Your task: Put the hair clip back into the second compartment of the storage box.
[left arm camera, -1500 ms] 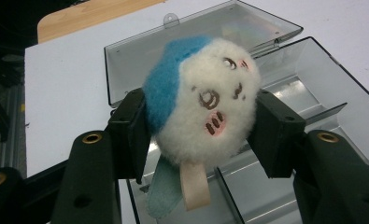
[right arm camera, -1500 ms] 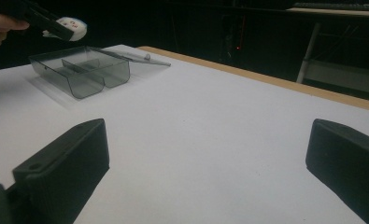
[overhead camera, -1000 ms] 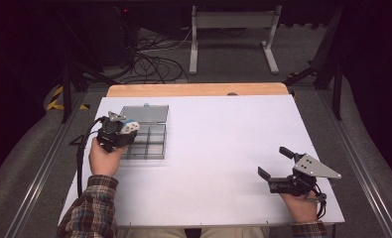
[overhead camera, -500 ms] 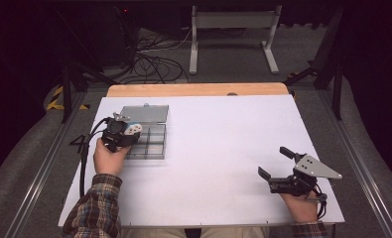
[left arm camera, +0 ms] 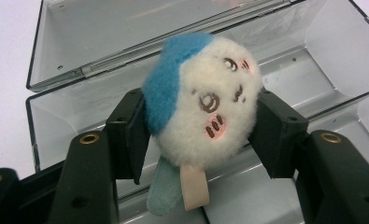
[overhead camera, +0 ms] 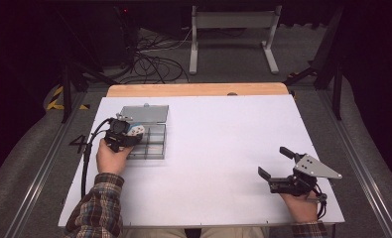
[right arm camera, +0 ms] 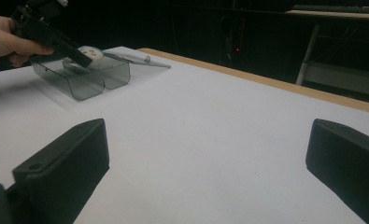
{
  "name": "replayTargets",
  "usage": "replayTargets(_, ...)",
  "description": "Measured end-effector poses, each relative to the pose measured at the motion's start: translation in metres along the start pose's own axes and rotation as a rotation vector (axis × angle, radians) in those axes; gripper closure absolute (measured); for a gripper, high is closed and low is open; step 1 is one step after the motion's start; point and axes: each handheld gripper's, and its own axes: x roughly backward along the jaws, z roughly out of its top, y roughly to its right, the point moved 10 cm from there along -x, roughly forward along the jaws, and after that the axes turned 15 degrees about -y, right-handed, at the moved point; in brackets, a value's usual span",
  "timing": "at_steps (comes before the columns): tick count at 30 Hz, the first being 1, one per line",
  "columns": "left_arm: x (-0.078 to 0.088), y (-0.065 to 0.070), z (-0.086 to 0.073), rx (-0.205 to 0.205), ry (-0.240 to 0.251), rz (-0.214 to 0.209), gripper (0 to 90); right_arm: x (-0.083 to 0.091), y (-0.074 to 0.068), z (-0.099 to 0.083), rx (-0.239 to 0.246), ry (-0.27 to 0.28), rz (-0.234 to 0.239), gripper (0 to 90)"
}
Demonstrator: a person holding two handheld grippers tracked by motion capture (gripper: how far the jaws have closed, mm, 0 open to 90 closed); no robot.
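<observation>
- Nearest the person, at the table's right front, the right gripper (overhead camera: 275, 173) rests low over the white table top (overhead camera: 223, 148), its jaws spread wide with nothing between them; the hand behind it is partly cut off by the bottom edge of the high view.
- In the right gripper view the two black jaws rise at the far left and far right of the picture, each cut by the frame, with only bare white surface between.
- Farther in, at the left, the left hand (overhead camera: 111, 157) comes out of a plaid sleeve (overhead camera: 97, 208) and carries the left gripper (left arm camera: 198, 135), a black cable trailing from it toward the table's left edge.
- Its jaws are closed against both sides of a small round plush toy (left arm camera: 205, 100), white with a blue cap and a stitched face; a pale blue tab and a beige tab hang below it, partly hidden behind the jaws.
- The toy is held over the clear plastic box (overhead camera: 151, 141); whether it touches the box floor cannot be told.
- The box lid (overhead camera: 145, 114) lies open behind, away from the person. The dividers are faint from above, so the compartment under the toy is unclear.
- Beyond the table's wooden far edge (overhead camera: 198, 89), the dark floor with cables and a metal stand is hard to make out.
</observation>
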Motion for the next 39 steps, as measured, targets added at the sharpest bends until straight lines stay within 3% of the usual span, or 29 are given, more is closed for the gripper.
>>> replayTargets(5,-0.002,0.001,-0.002,0.014,-0.014,-0.019,42.9,0.000,0.000,0.000,0.001,-0.001,0.000,0.2)
replayTargets(18,-0.003,0.005,-0.003,0.001,-0.029,-0.044,42.5,0.000,0.000,0.000,0.001,0.000,0.000,0.3)
replayTargets(28,-0.004,0.005,-0.002,0.037,-0.024,-0.086,35.9,0.000,0.000,0.000,0.000,0.000,0.001,0.3)
replayTargets(31,-0.002,0.004,0.000,0.044,-0.011,-0.094,32.6,-0.001,0.000,0.000,0.001,-0.001,0.000,0.3)
replayTargets(39,0.012,-0.006,0.004,0.071,0.055,-0.062,19.9,-0.001,-0.001,0.000,0.004,-0.003,0.003,0.3)
